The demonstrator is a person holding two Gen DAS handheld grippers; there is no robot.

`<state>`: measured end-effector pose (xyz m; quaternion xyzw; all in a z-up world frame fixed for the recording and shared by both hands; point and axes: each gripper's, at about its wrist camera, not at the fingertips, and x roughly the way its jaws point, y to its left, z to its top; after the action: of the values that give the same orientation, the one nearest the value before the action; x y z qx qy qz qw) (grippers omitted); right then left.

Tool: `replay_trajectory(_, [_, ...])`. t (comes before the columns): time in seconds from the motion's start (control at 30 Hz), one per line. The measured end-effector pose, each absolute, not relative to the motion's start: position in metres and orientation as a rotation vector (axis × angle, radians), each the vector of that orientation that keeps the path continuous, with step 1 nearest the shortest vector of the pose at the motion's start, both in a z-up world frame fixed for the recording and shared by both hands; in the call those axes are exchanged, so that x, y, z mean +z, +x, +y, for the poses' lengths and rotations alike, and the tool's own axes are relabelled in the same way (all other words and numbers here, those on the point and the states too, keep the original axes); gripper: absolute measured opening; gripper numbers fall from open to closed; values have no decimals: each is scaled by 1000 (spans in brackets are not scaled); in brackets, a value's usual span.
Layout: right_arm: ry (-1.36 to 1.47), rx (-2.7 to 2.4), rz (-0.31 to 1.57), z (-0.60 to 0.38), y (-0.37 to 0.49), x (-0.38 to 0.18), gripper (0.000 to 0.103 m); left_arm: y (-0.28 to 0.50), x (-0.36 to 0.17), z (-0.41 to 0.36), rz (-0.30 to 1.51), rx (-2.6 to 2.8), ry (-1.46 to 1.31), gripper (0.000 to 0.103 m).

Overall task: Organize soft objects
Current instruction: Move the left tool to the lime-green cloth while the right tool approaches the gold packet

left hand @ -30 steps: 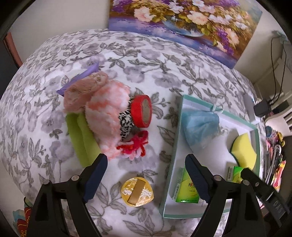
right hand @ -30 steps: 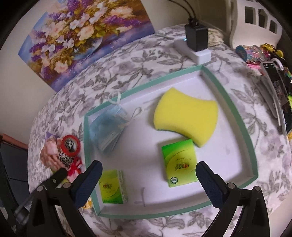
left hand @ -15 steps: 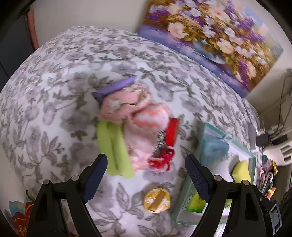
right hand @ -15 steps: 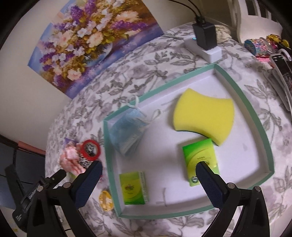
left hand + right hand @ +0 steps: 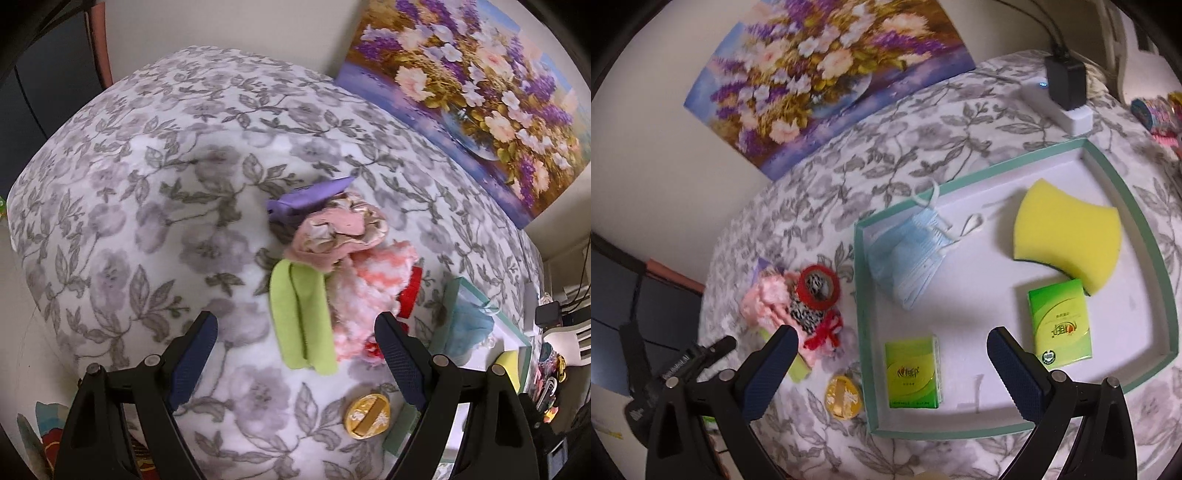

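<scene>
The left gripper (image 5: 295, 354) hangs above the flowered cloth (image 5: 147, 221) with its jaws spread wide and nothing between them. Straight ahead, framed by the two fingers, lies the green cloth (image 5: 301, 321), a folded strip whose long axis runs roughly away from the gripper, so the jaws stand across its width. Touching its right edge is the pink fluffy piece (image 5: 369, 295), and beyond both sits a pale pink scrunchie (image 5: 340, 232) on a purple item (image 5: 310, 195). A red ring (image 5: 410, 295) is tucked against the far side of the fluffy piece. This pile lies to the left of the tray (image 5: 864, 295), so the left gripper is the nearer tool for it; I judge a short forward and downward reach would bring the green cloth between the fingers.

The right gripper (image 5: 886, 369) is likewise wide open and empty, hovering over the near part of the tray. Inside the tray lie a blue mask (image 5: 908, 258), a yellow sponge (image 5: 1067, 236) and two green packs (image 5: 912, 373), (image 5: 1060, 325). A gold round lid (image 5: 844, 397) rests on the cloth just outside the tray's left wall.
</scene>
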<state>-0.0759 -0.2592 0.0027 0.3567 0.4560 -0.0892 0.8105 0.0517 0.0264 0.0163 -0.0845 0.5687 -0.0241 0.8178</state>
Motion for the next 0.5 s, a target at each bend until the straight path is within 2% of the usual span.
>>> replay_trajectory(0.2, [607,-109,1031,-214,-58,3,103,51,8,42,1238,-17,-194,88])
replay_trajectory(0.33, [497,-48,1046,-181,-47,3,103,52,3,52,1243,21,-202,98])
replay_trajectory(0.5, [417,19,1064,-148,-37,-1,103,53,-3,70,1243,72,-243,99])
